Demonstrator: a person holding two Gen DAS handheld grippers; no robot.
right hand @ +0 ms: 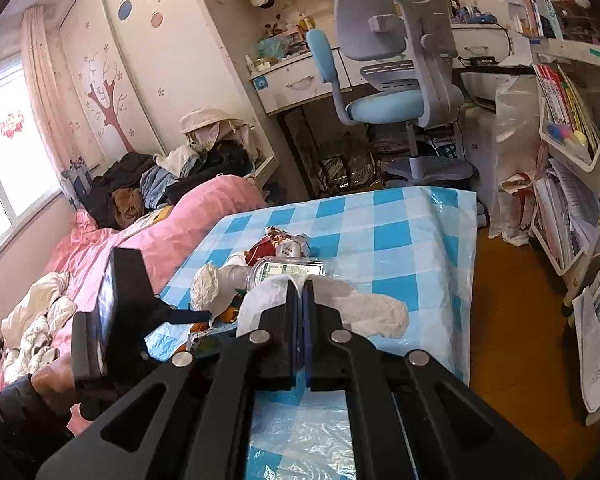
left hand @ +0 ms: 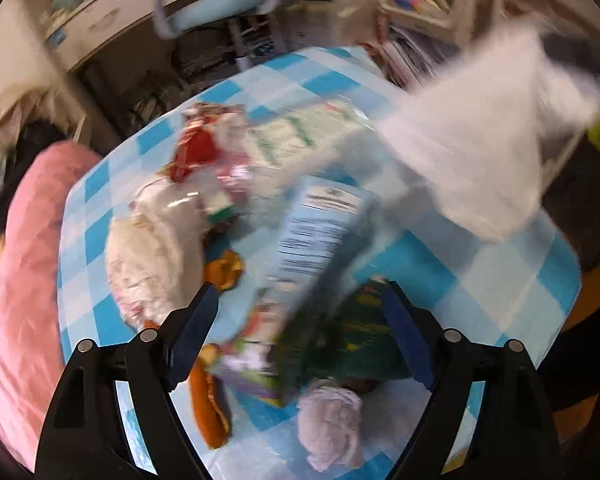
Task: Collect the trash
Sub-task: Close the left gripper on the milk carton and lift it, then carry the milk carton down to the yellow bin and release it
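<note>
My right gripper (right hand: pixel 302 312) is clamped on a white plastic bag (right hand: pixel 364 308), while my left gripper (left hand: pixel 300 320) stands wide open, empty, above wrappers (left hand: pixel 256 360) on the checked table (left hand: pixel 480 272).

Left-wrist view motion-blurred; printed packet (left hand: pixel 320 236) text unreadable

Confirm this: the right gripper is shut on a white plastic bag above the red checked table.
Wrong colour only. The right wrist view shows the right gripper shut on the white plastic bag, but the table below has a blue and white checked cover, not red.
</note>
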